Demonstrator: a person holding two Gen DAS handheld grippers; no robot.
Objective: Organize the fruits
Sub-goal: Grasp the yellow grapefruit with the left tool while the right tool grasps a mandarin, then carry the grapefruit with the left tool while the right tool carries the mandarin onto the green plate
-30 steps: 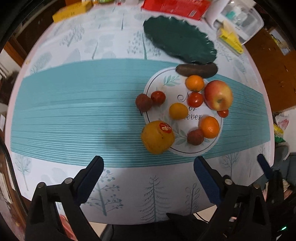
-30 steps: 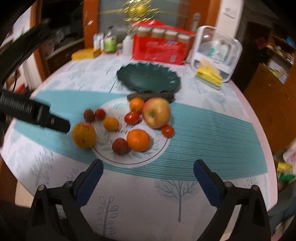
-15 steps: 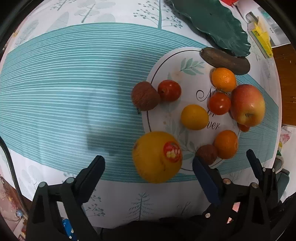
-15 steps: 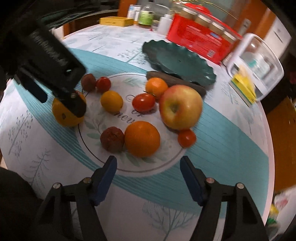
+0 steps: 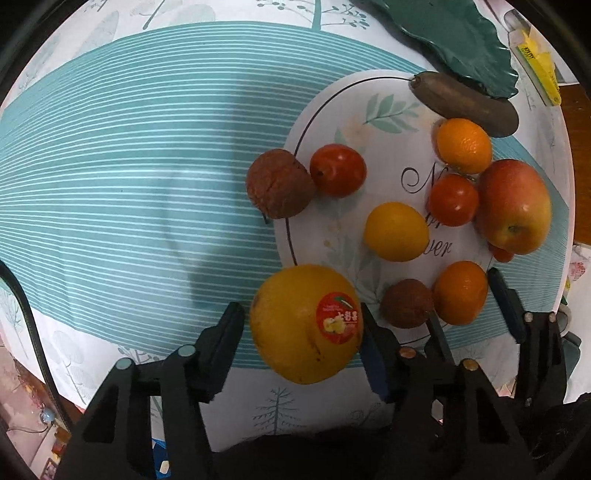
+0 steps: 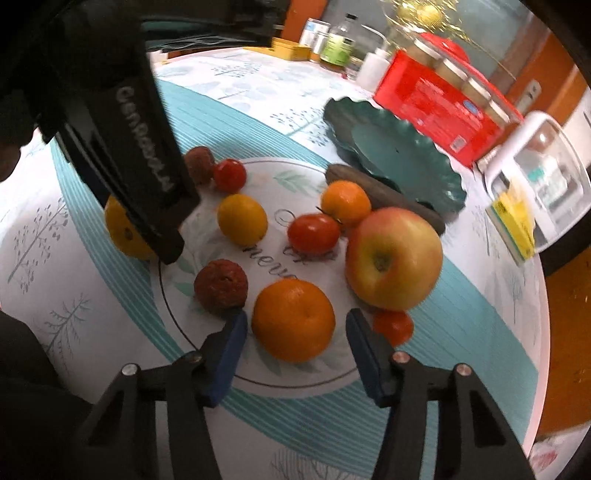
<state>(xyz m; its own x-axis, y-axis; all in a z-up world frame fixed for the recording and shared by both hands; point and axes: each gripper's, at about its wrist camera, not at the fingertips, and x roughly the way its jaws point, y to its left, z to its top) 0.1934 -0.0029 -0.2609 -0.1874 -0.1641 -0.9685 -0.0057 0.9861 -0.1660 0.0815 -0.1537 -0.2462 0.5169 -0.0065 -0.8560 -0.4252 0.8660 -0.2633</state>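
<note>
The tablecloth [image 5: 110,192] is white with grey-green tree prints, crossed by a teal band of thin white stripes. The large yellow-orange fruit [image 5: 306,325] carries a red sticker. The near orange [image 6: 293,319] is deep orange; the apple [image 6: 393,258] is red blushing to yellow. The far leaf-shaped plate [image 6: 406,155] is dark green, the box [image 6: 439,110] behind it red.

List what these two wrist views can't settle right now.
- Left wrist: whether the left gripper pads touch the large yellow fruit; the fruit's bulge hides both contact lines.
- Right wrist: same for the right gripper around the orange.
- Right wrist: most of the yellow fruit, hidden by the left gripper's body.
- Left wrist: small red fruit, mostly behind the apple.
- Left wrist: green dish, cut by the top edge.
- Right wrist: box print, blurred.
</note>
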